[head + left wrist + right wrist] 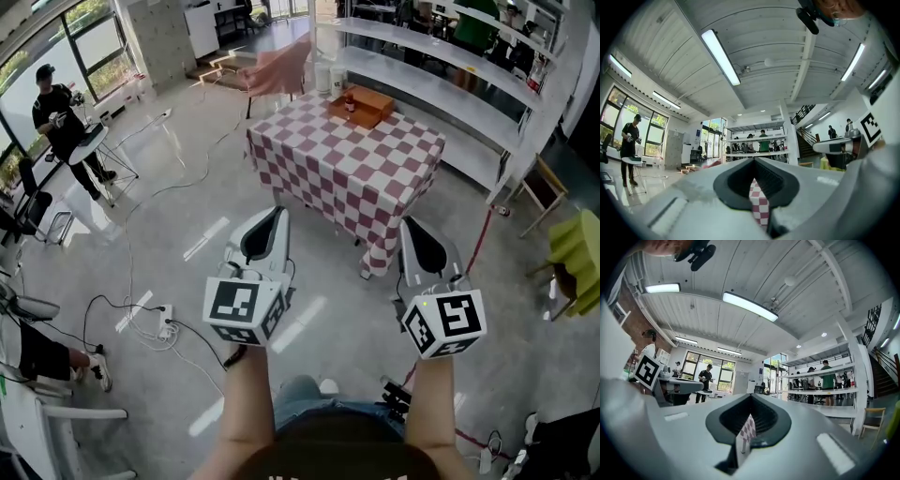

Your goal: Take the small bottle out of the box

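Head view, looking steeply down over a workshop floor: the task has not properly begun, judging by how things lie. The left hand-held gripper (277,214) and the right hand-held gripper (406,225) are both held level above bare floor, well apart from the tabletop (349,178) with its red-and-white checked cloth. Each gripper view shows its own jaws brought together at the tips with nothing between them; only a sliver of the checked cloth shows through the slit lower down. At the far end of the tabletop lies the box (369,105), brown and open-topped, and the small bottle (350,100), reddish with a pale cap, appears to stand inside it at its left edge, not yet lifted out. Everything is left to do: closing on the tabletop, opening a gripper, taking hold of the bottle and raising it clear of the box. By count there are two hand-held grippers, one tabletop, one box and one small bottle, plus what look like two white containers (323,78) just beside the box. One person (58,117) stands by the windows at the left.
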`<act>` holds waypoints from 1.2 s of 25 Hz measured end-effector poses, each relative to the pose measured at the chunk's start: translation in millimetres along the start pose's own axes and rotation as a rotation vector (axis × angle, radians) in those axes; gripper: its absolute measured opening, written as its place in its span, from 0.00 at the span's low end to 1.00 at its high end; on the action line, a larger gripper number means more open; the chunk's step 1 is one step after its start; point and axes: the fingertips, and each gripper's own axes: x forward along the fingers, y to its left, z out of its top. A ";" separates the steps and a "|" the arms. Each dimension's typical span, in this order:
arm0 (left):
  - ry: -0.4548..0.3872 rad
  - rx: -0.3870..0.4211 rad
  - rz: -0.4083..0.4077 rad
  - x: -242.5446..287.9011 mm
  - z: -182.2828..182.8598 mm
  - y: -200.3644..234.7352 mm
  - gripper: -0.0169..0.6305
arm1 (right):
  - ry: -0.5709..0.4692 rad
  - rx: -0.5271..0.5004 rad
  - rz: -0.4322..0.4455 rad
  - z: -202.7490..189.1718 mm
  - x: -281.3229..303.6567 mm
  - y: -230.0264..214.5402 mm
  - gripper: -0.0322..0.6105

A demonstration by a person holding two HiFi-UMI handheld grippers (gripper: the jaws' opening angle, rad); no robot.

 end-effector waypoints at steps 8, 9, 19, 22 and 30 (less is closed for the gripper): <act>-0.008 -0.007 -0.013 54.9 -16.6 18.2 0.02 | 0.033 -0.011 0.017 -25.1 51.2 -21.7 0.05; -0.007 -0.005 -0.016 64.0 -19.3 21.9 0.02 | 0.035 -0.014 0.015 -27.8 58.8 -25.1 0.05; -0.017 -0.013 -0.051 173.9 -32.1 94.9 0.02 | 0.035 -0.006 -0.059 -41.3 172.1 -69.5 0.05; -0.019 -0.019 -0.064 211.4 -33.9 125.7 0.02 | 0.048 -0.011 -0.075 -46.7 217.2 -77.3 0.05; -0.023 -0.020 -0.122 311.4 -44.1 203.4 0.02 | 0.064 -0.008 -0.120 -61.5 337.2 -97.4 0.05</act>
